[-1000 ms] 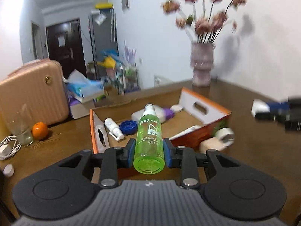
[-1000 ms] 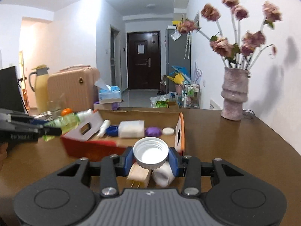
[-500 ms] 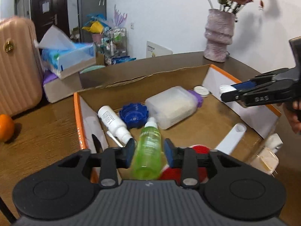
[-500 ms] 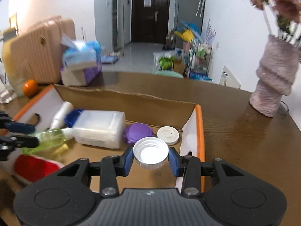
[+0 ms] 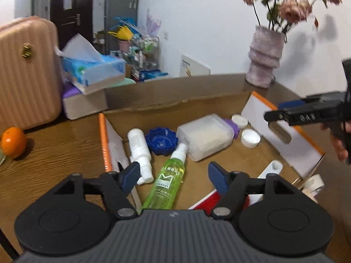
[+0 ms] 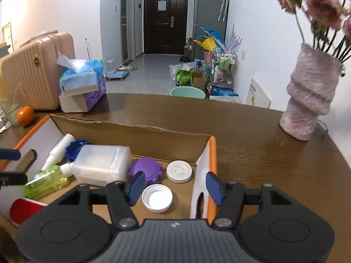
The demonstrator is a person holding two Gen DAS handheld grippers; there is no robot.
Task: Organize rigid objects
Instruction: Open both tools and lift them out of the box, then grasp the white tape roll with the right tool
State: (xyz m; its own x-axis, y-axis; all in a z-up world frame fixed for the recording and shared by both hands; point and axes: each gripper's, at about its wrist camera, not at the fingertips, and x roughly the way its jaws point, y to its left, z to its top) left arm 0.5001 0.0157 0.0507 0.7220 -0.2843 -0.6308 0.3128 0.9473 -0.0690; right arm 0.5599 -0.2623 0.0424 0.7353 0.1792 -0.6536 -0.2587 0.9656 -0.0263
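An open cardboard box (image 5: 291,144) with orange edges holds the objects. My left gripper (image 5: 175,175) is open above the green spray bottle (image 5: 169,182), which lies on the box floor. My right gripper (image 6: 175,186) is open above the white cap (image 6: 157,198), which lies open side up in the box and also shows in the left wrist view (image 5: 250,138). The green bottle shows in the right wrist view (image 6: 43,182). Also in the box are a white spray bottle (image 5: 139,149), a blue lid (image 5: 161,140), a clear plastic container (image 5: 205,135), a purple lid (image 6: 145,169) and a white disc (image 6: 179,171).
A red object (image 5: 210,198) and a white piece (image 5: 271,168) lie at the box's near side. On the wooden table stand a pink vase (image 6: 309,109) of flowers, a tissue box (image 5: 92,72), an orange (image 5: 13,142) and a pink suitcase (image 5: 26,72).
Both grippers opened over the box. The green bottle dropped from the left gripper onto the box floor, and the white cap dropped from the right gripper into the box.
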